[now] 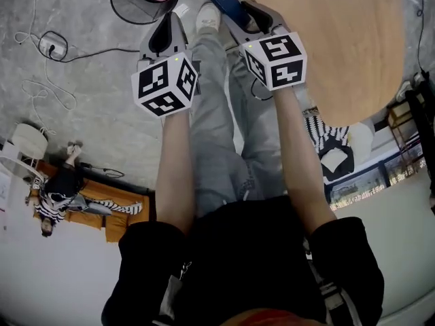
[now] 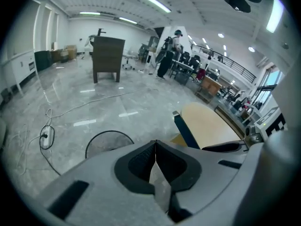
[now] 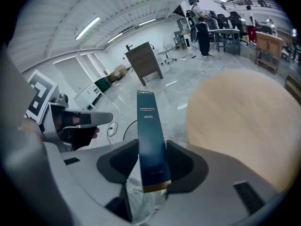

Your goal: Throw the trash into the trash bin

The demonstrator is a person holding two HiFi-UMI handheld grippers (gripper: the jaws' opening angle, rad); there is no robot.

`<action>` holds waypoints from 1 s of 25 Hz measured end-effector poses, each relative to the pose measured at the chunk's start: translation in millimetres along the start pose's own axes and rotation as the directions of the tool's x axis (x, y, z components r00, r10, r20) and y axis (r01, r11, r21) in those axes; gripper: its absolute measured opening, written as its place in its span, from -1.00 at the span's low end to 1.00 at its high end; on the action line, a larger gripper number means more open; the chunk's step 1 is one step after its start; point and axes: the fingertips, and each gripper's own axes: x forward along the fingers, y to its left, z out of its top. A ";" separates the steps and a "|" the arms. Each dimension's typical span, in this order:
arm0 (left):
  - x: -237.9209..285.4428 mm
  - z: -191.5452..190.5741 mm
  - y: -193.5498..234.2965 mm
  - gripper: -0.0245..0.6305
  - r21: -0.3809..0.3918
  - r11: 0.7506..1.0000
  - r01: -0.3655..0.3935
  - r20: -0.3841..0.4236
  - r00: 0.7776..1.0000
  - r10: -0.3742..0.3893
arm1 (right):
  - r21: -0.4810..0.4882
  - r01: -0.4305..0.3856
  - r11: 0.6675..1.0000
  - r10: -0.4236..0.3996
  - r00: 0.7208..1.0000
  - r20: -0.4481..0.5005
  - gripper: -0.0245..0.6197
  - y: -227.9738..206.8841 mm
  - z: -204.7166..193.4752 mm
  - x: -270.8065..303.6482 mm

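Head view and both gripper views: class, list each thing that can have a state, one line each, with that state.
left claw: shut, nothing between its jaws.
right claw: shut on the dark blue box.
dark blue box: gripped near one end, sticking out ahead of the jaws, not yet binned.
trash bin: standing on the floor, open-topped, something pink inside.

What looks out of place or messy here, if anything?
Nothing is spilled or broken. The only untidy thing is cables lying in loose loops on the grey floor around a power strip, at the head view's left. The dark blue box sits straight in the right gripper.
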 end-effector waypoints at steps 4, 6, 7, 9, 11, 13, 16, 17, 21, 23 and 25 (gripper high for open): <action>-5.5 -5.9 49.5 -0.90 -0.067 0.995 -0.078 0.012 0.997 0.079 | -0.068 -0.074 0.995 0.070 0.996 -0.063 -0.36 33.2 6.7 47.4; -5.3 -9.1 69.7 -0.90 -0.058 0.992 -0.114 0.018 0.993 0.115 | -0.096 -0.101 0.990 0.092 0.992 -0.088 -0.36 45.3 7.4 71.7; -4.7 -11.8 78.8 -0.90 -0.058 0.990 -0.128 0.022 0.991 0.129 | -0.105 -0.113 0.988 0.102 0.990 -0.099 -0.36 51.0 6.8 84.5; -2.9 -20.0 94.2 -0.90 -0.075 0.986 -0.148 0.028 0.988 0.150 | -0.122 -0.136 0.983 0.120 0.985 -0.127 -0.36 61.2 3.5 110.4; -0.4 -29.9 105.3 -0.90 -0.105 0.980 -0.170 0.027 0.984 0.173 | -0.142 -0.164 0.976 0.140 0.977 -0.160 -0.36 68.2 -0.3 134.1; 0.0 -41.8 114.0 -0.90 -0.112 0.975 -0.193 0.014 0.981 0.196 | -0.154 -0.194 0.969 0.162 0.967 -0.196 -0.36 75.1 -8.7 153.2; 3.1 -55.1 127.7 -0.90 -0.106 0.971 -0.214 0.004 0.976 0.216 | -0.170 -0.209 0.963 0.166 0.958 -0.233 -0.36 79.3 -23.1 182.2; 5.0 -58.6 132.1 -0.90 -0.118 0.969 -0.217 0.008 0.976 0.220 | -0.175 -0.210 0.962 0.166 0.957 -0.239 -0.36 79.0 -26.7 191.4; 13.5 -76.9 150.2 -0.90 -0.160 0.960 -0.231 0.007 0.972 0.235 | -0.195 -0.224 0.955 0.170 0.951 -0.256 -0.36 78.9 -39.2 221.6; 15.6 -85.8 156.0 -0.90 -0.173 0.955 -0.239 -0.002 0.970 0.242 | -0.221 -0.218 0.951 0.158 0.953 -0.260 -0.36 76.5 -43.9 230.0; 16.4 -90.4 160.0 -0.90 -0.180 0.953 -0.244 -0.006 0.969 0.247 | -0.253 -0.198 0.947 0.134 0.959 -0.250 -0.35 72.7 -44.3 235.8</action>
